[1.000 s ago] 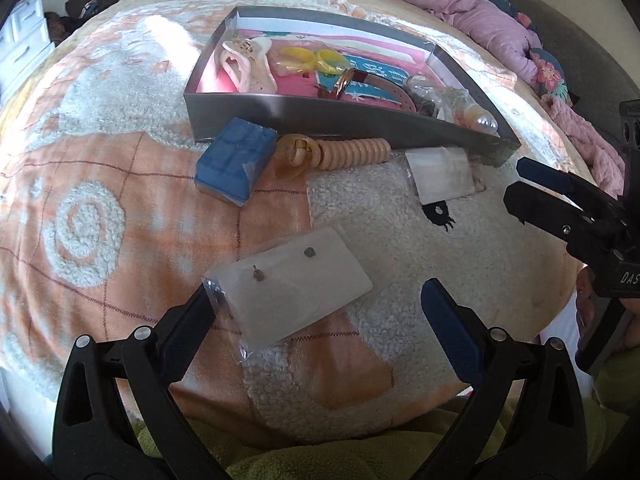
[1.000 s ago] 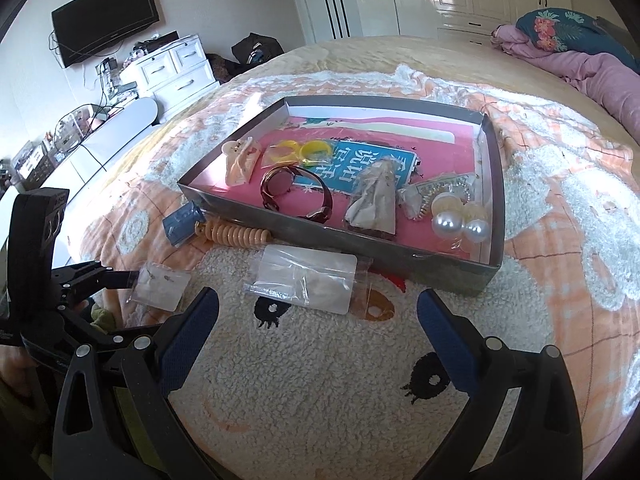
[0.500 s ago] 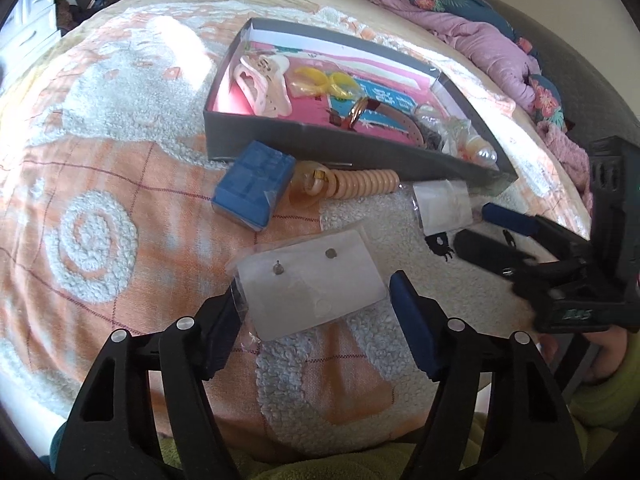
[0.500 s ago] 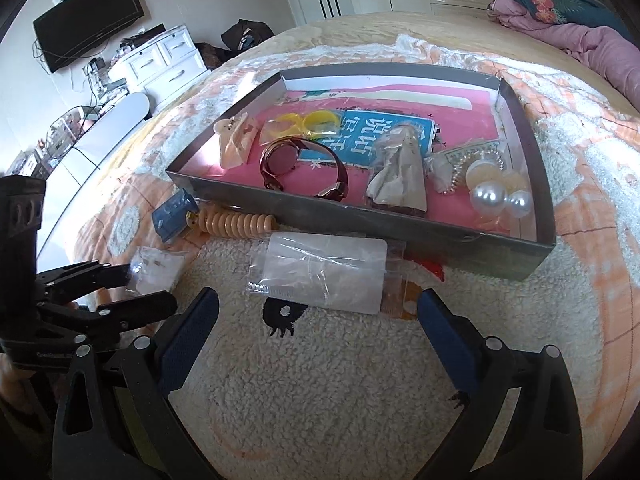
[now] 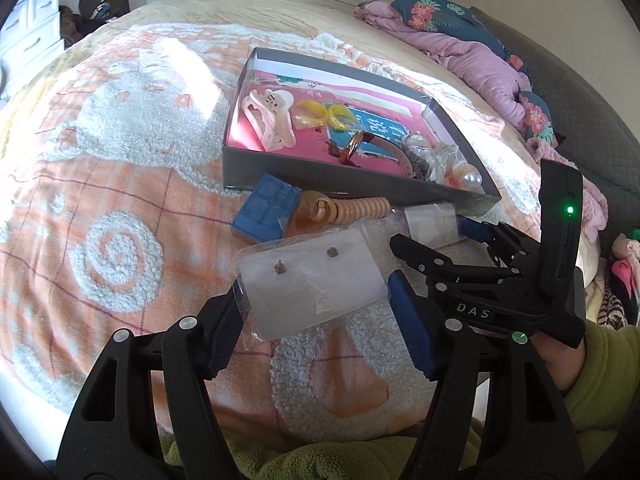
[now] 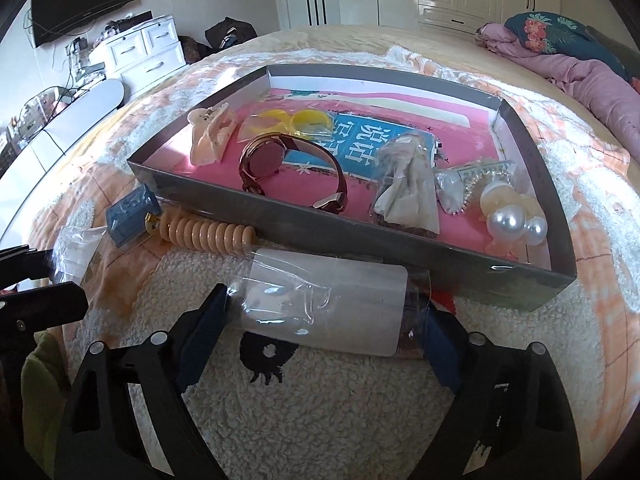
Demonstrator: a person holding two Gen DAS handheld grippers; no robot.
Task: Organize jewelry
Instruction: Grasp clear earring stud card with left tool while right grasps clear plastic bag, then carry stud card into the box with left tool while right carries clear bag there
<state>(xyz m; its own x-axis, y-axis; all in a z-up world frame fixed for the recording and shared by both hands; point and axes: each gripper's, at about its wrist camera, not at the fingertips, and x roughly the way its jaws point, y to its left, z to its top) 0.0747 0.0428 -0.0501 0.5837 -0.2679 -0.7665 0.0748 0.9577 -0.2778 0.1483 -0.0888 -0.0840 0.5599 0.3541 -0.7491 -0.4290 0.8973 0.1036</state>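
Sunlit bedroom: white wardrobes line the far wall, a white dresser [image 6: 140,52] and dark television [image 6: 80,0] stand to one side, and a bed with an orange-and-white fleecy blanket [image 5: 120,208] carries everything; there is no surface besides it. A crumpled pink quilt [image 5: 472,60] lies beyond the grey tray [image 6: 360,248], the landmark for the rest.

Inside the tray already sit a cream hair claw [image 6: 212,136], yellow rings in a bag [image 6: 288,122], a brown watch [image 6: 280,168], a bagged pale piece [image 6: 408,184] and pearl clips [image 6: 512,220], so much of the sorting looks done.

Still outside, along the tray's near wall, lie a blue box [image 5: 268,208] and a peach coil band [image 5: 352,210]. In front of that wall the left gripper [image 5: 316,308] has its fingers pinching the edges of an earring card bag [image 5: 312,280], seemingly lifted off the blanket. The right gripper [image 6: 324,332] has just been closing, its fingers against the ends of a clear packet [image 6: 324,304]; whether it grips firmly I cannot tell. Four things, I judge, remain to go in.
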